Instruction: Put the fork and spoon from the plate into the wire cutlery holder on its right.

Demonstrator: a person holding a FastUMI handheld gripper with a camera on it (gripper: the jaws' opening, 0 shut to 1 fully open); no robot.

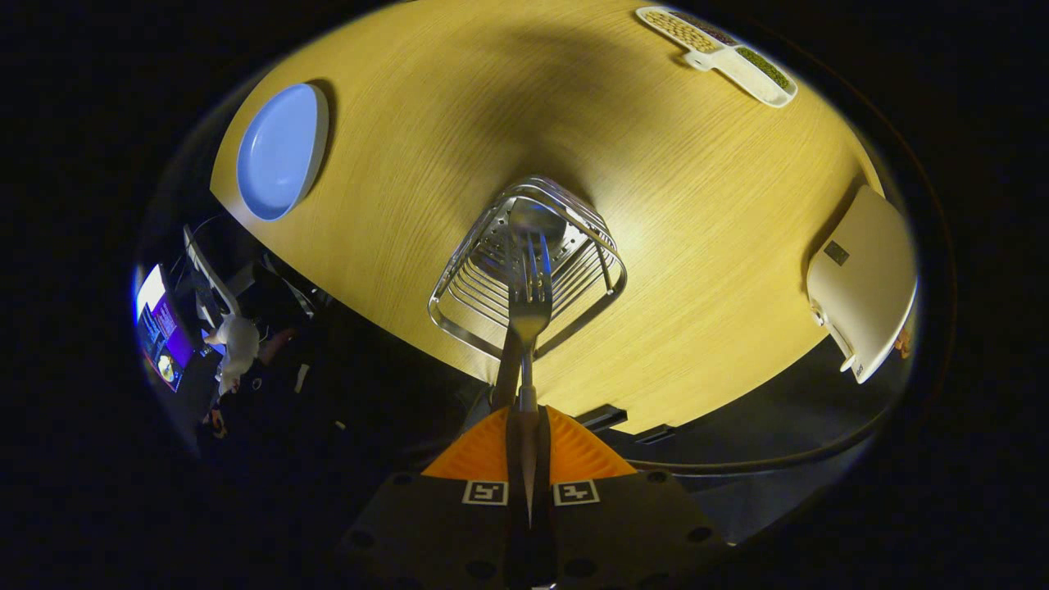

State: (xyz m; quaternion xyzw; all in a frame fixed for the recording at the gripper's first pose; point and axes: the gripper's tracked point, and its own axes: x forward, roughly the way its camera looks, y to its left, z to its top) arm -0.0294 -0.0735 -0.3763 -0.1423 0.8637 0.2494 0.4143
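Far to my left, a blue plate (279,152) lay bare on the wooden table (656,213), close to the table's left edge. Below that edge, off the table, I could make out a lit screen (160,328) and some pale clutter, too dim and blurred to name.

Straight ahead of me stood the wire cutlery holder (529,266), well to the right of the plate, its open top facing me so that I looked down past its rim and wire ribs to the bottom. Inside it, at the far end, I saw the rounded bowl of the spoon (533,220), resting within the holder.

My gripper (526,418) was pressed together on the handle of the fork (530,299), both fingers pinching it with almost no gap between them. The fork ran straight out from my fingertips (492,451), its tines pointing away from me and down over the mouth of the holder, just nearer to me than the spoon's bowl. Whether the tines touched the wires or the spoon, I could not tell.

Far off to the right, near the table's far edge, lay a white divided tray (721,53) holding grains or seeds in its compartments. Nearer and further right, at the table's right edge, sat a cream-coloured box-like thing (865,274), tilted in my view.
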